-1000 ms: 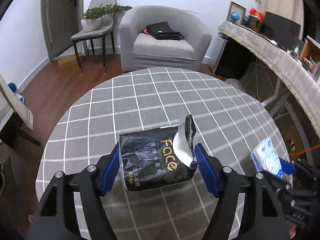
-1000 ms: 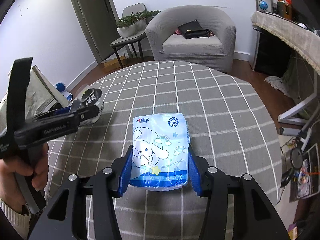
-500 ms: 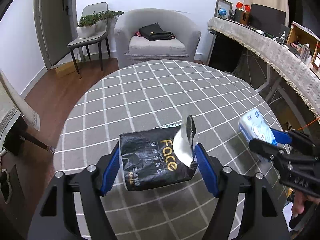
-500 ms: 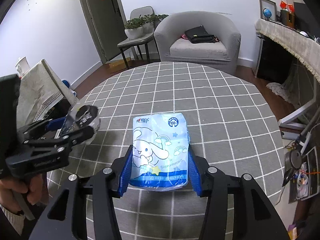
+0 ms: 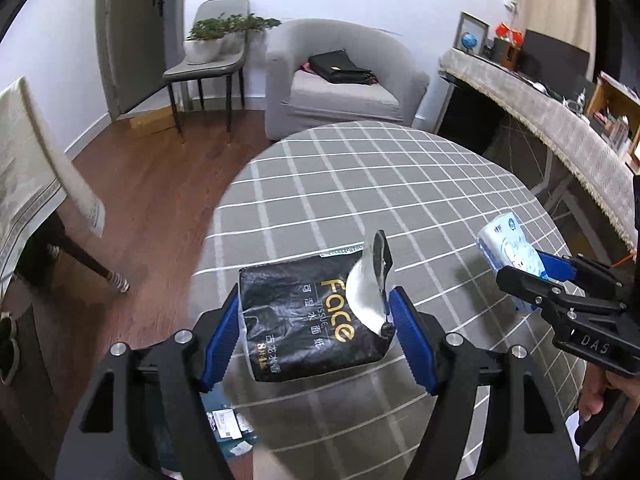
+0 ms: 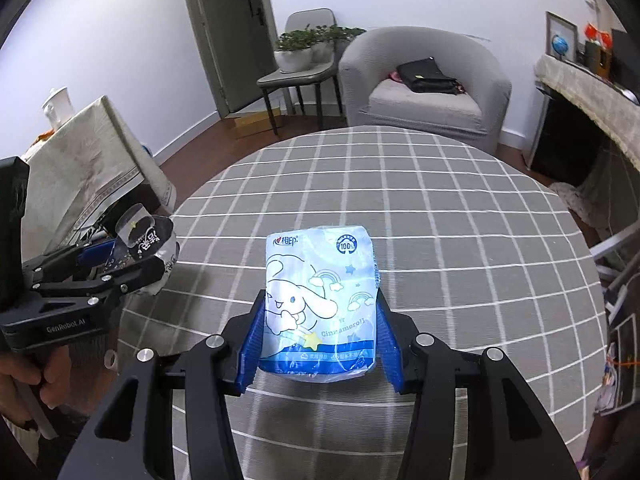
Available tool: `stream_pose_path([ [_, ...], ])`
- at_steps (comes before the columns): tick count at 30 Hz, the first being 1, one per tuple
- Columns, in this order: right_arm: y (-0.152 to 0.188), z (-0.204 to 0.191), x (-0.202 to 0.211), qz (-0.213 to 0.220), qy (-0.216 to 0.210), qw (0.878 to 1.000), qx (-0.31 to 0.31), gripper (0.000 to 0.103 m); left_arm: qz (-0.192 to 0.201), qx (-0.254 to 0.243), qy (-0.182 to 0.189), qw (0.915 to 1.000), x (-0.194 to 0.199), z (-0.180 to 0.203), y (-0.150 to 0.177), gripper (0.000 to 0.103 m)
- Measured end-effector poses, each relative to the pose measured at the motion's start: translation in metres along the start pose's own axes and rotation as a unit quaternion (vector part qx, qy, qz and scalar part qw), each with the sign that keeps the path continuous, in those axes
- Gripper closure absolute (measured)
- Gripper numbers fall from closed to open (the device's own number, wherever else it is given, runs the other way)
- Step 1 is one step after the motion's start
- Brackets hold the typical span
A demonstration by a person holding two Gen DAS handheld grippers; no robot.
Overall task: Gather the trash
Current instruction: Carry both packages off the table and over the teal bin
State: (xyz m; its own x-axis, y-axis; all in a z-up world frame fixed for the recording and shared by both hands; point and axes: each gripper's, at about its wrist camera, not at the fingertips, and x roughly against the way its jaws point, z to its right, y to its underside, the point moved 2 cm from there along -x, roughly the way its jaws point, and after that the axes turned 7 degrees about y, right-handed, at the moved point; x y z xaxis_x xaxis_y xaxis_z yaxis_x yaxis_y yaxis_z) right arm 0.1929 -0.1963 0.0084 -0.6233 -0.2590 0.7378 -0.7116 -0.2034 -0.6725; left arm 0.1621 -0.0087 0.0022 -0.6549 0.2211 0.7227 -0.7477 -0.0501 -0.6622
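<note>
The left gripper clamps a black tissue pack; the right gripper clamps a blue tissue pack, both above the checked table.

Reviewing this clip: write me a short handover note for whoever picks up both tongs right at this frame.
Left tongs: shut on the black tissue pack, torn flap sticking up, held over the near-left edge of the checked round table.
Right tongs: shut on the blue cartoon tissue pack, held above the table.
Done: both wrappers are picked up.
Left: drop both into the trash. No bin shows clearly; some litter is visible below the left tongs, off the table edge, so check there.
</note>
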Motion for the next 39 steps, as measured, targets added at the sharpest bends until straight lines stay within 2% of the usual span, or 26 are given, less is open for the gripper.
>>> stream_pose_path([
  [6,0.004,-0.038,0.004,0.009,-0.015,1.0,0.021,0.053,-0.003,0.028,-0.016,0.9995,0.019,-0.039,0.019,0.029],
  [8,0.006,-0.053,0.008,0.021,-0.023,0.999,0.032,0.053,0.007,0.039,-0.016,0.9991,0.032,-0.053,0.024,0.029],
  [11,0.005,-0.071,0.013,0.029,-0.036,0.998,0.031,0.053,0.021,0.041,-0.048,0.9977,0.05,-0.076,0.035,0.029],
  [18,0.004,-0.121,0.024,0.056,-0.065,0.995,0.048,0.053,0.009,0.076,-0.072,0.9944,0.075,-0.128,0.065,0.029],
  [22,0.003,-0.151,0.016,0.052,-0.078,0.994,0.059,0.053,0.008,0.091,-0.079,0.9926,0.083,-0.152,0.078,0.029],
  [30,0.001,-0.204,-0.002,0.039,-0.106,0.99,0.088,0.053,-0.026,0.134,-0.099,0.9857,0.075,-0.21,0.105,0.029],
  [39,0.01,-0.253,-0.026,0.011,-0.119,0.984,0.128,0.053,-0.086,0.146,-0.096,0.9809,0.042,-0.234,0.133,0.029],
])
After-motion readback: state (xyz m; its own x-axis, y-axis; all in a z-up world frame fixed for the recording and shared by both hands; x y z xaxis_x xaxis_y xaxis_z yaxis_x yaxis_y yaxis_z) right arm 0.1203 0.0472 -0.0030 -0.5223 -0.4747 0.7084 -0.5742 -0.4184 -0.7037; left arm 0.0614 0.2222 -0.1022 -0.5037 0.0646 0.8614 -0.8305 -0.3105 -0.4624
